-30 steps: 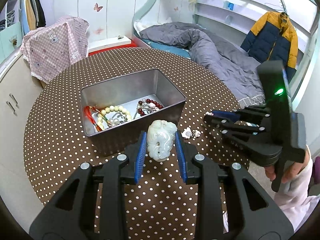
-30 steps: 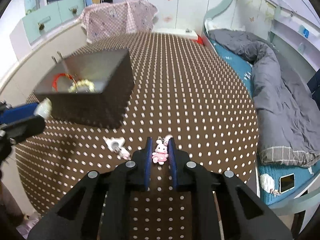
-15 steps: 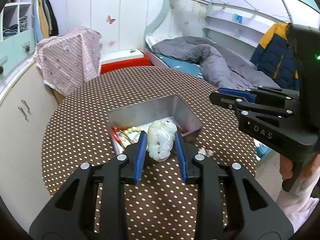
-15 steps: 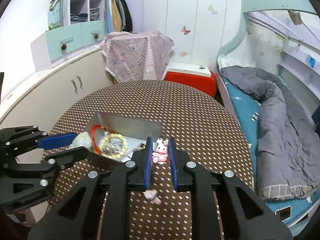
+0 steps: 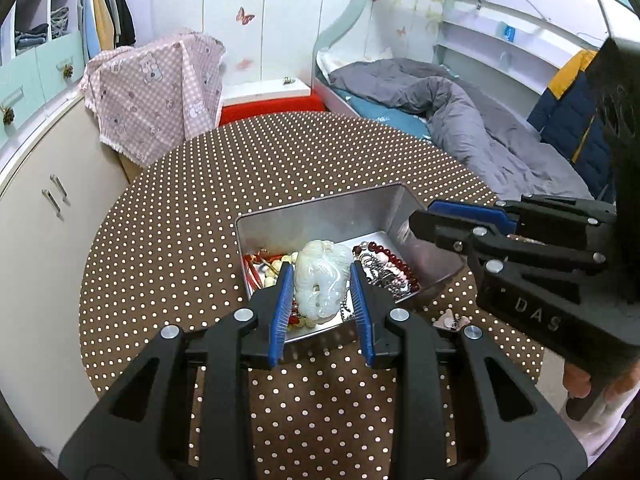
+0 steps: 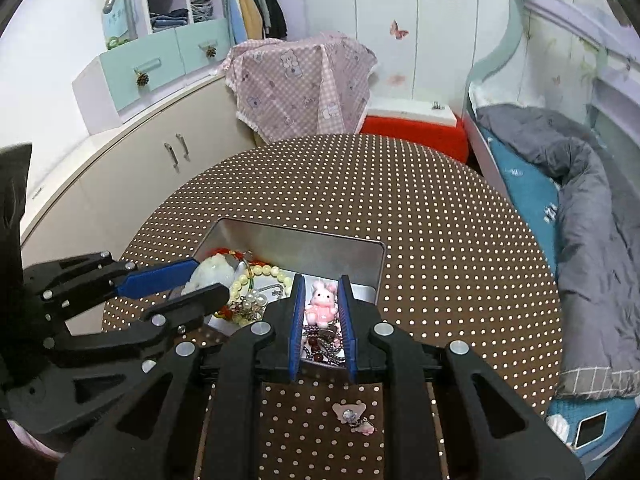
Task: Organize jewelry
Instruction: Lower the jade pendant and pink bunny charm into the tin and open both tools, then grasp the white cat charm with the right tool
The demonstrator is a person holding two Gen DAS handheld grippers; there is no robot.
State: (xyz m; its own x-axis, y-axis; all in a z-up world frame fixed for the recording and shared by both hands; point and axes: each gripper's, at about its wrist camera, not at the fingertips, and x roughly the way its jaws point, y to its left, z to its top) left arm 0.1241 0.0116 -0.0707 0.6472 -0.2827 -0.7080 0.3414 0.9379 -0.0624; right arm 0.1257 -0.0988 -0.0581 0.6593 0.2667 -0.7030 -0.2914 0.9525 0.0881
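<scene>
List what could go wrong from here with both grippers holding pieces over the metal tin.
1. The left gripper and right gripper are crowded over the same metal tin; they may collide.
2. The jade pendant, if dropped, may strike the beads below and chip.
3. The charm on the tablecloth may get overlooked.
</scene>
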